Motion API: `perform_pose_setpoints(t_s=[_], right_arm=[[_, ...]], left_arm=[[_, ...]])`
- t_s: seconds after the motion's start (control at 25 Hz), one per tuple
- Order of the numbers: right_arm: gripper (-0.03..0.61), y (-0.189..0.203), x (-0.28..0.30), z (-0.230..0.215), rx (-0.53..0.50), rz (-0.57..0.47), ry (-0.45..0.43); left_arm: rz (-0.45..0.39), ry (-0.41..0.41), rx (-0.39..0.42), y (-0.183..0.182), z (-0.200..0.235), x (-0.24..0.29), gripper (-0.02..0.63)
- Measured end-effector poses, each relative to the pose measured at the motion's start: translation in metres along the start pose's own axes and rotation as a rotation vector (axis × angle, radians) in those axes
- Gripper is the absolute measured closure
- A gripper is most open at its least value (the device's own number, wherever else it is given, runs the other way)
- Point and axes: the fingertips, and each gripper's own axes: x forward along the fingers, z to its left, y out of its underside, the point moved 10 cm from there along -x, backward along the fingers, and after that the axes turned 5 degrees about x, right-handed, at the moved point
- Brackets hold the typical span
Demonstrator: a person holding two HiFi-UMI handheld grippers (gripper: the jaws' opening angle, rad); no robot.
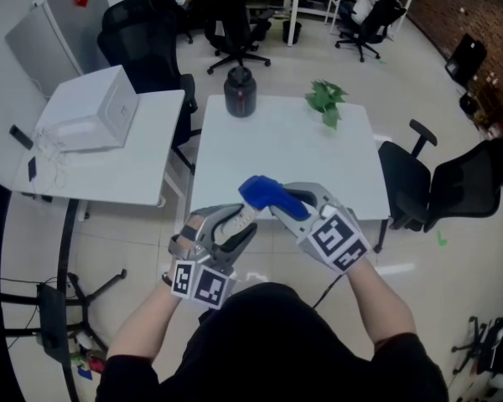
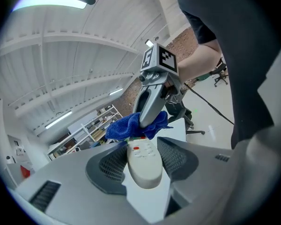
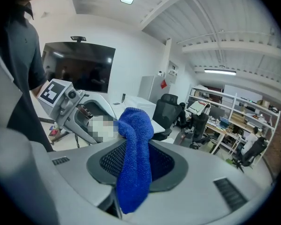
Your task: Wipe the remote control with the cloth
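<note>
In the left gripper view a white remote control with red buttons lies lengthwise between my left gripper's pads, which are shut on its sides. A blue cloth covers the remote's far end, with my right gripper behind it. In the right gripper view the cloth hangs folded between my right gripper's jaws, which are shut on it. From the head view both grippers meet above the white table's front edge, with the left gripper below the cloth and the right gripper.
A black jug and a small green plant stand at the table's far side. A white box sits on the neighbouring table to the left. Black office chairs stand to the right and behind.
</note>
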Motion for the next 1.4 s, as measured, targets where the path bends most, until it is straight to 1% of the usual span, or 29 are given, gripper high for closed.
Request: perform_pose_setpoints(t_s=[0.08,0.12,0.16,0.2,0.24,0.32,0.36,0.4,0.44,0.48,0.52,0.56,0.64,0.68,0.76,0.92,1.04,1.2,1.4], right_arm=[[0.453,0.001,-0.002,-0.006,-0.004,-0.026,0.005],[0.453,0.0,-0.006,-0.009,0.005,-0.059,0.013],[0.453,-0.002,-0.011,-0.011,0.029,-0.109,0.028],[0.451,-0.004,-0.018,-0.014,0.066,-0.175,0.048],[0.451,-0.004,-0.024,-0.017,0.111,-0.25,0.065],[0.451,0.0,-0.034,-0.019,0.224,-0.389,0.08],[0.451,0.004,-0.036,-0.018,0.285,-0.442,0.077],[0.451,0.008,-0.035,-0.017,0.337,-0.478,0.07],[0.451,0.012,-0.032,-0.013,0.374,-0.496,0.061],[0.451,0.014,-0.027,-0.009,0.392,-0.497,0.053],[0.451,0.016,-0.021,-0.003,0.394,-0.486,0.042],[0.451,0.018,-0.015,0.004,0.389,-0.47,0.028],[0.451,0.018,-0.003,0.018,0.374,-0.436,-0.002],[0.451,0.018,0.002,0.024,0.367,-0.422,-0.014],[0.451,0.017,0.012,0.035,0.341,-0.403,-0.038],[0.449,0.018,0.026,0.047,0.265,-0.367,-0.065],[0.449,0.021,0.032,0.046,0.226,-0.352,-0.058],[0.449,0.022,0.028,0.031,0.265,-0.349,-0.02],[0.449,0.018,0.017,-0.003,0.297,-0.369,0.074]], left_arm=[[-0.007,-0.005,-0.029,0.001,0.002,0.0,0.407],[-0.018,-0.012,-0.072,0.002,0.004,0.0,0.407],[-0.04,-0.024,-0.153,0.004,0.009,0.0,0.407],[-0.074,-0.042,-0.28,0.008,0.015,0.001,0.407],[-0.117,-0.063,-0.447,0.014,0.023,0.001,0.407],[-0.208,-0.091,-0.838,0.031,0.038,0.001,0.407],[-0.268,-0.102,-1.03,0.042,0.043,0.002,0.407],[-0.343,-0.112,-1.209,0.053,0.047,0.004,0.407],[-0.423,-0.122,-1.368,0.063,0.05,0.007,0.407],[-0.492,-0.132,-1.501,0.071,0.051,0.009,0.407],[-0.548,-0.138,-1.608,0.076,0.052,0.012,0.407],[-0.6,-0.137,-1.694,0.08,0.052,0.015,0.407],[-0.704,-0.119,-1.822,0.082,0.051,0.021,0.407],[-0.745,-0.111,-1.867,0.083,0.05,0.024,0.408],[-0.789,-0.099,-1.918,0.082,0.047,0.027,0.408],[-0.808,-0.058,-1.954,0.077,0.039,0.031,0.408],[-0.788,-0.001,-1.952,0.073,0.033,0.033,0.408],[-0.758,0.107,-1.948,0.069,0.023,0.034,0.408],[-0.747,0.173,-1.934,0.066,0.015,0.03,0.408]])
